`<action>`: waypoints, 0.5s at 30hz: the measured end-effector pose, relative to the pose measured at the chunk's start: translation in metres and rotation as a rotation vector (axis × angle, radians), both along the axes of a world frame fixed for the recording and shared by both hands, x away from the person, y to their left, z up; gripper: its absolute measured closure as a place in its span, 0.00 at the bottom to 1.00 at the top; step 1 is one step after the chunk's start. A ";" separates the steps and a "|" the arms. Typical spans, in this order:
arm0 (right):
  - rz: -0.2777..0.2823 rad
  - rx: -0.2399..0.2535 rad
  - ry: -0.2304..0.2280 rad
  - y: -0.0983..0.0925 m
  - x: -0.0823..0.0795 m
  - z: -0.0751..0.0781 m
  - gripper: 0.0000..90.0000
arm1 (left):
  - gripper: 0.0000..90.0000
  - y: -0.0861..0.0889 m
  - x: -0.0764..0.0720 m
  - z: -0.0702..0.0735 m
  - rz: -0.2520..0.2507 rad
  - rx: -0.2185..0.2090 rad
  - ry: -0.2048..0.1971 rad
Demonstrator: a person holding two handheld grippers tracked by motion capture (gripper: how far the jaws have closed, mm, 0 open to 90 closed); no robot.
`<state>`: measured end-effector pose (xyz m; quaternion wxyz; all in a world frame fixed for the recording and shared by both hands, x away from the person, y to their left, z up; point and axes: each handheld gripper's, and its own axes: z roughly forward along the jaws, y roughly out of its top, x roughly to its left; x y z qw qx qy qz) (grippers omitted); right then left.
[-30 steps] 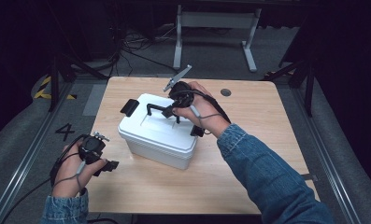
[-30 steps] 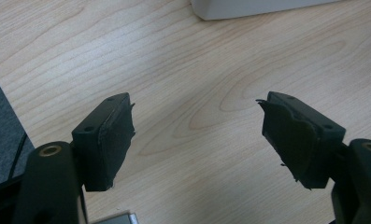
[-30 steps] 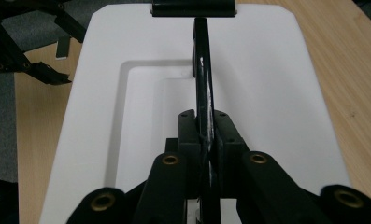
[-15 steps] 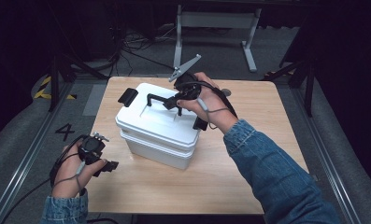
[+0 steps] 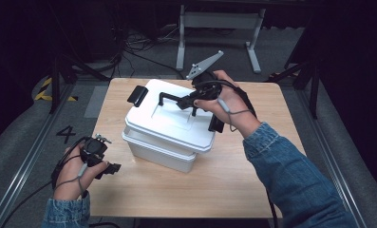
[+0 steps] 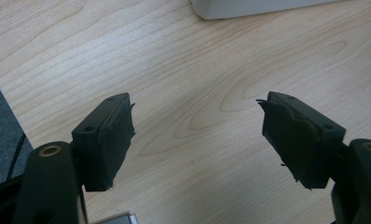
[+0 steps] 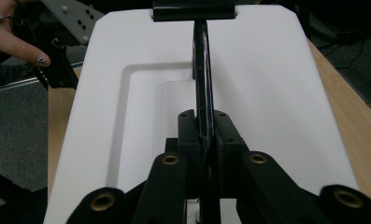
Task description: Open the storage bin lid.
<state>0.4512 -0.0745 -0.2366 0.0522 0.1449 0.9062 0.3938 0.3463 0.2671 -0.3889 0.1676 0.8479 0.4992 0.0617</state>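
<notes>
Right gripper pinching lid handle; handle's near end hidden.

I count one white box on one wooden tabletop. It has one white lid with one black handle and two black clips. There are two grippers, one left gripper and one right gripper.
</notes>
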 end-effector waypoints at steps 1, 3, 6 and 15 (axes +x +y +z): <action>-0.004 0.001 -0.004 -0.005 -0.001 0.001 0.94 | 0.28 -0.001 0.000 0.000 0.004 -0.001 0.000; -0.009 0.002 -0.007 -0.012 -0.003 0.003 0.94 | 0.28 -0.001 0.000 0.000 0.002 -0.001 0.003; -0.018 0.004 -0.007 -0.025 -0.006 0.005 0.94 | 0.28 -0.001 0.000 -0.001 0.000 0.002 0.002; -0.052 0.007 -0.012 -0.064 -0.011 0.007 0.94 | 0.28 -0.002 0.000 -0.002 0.001 0.006 0.007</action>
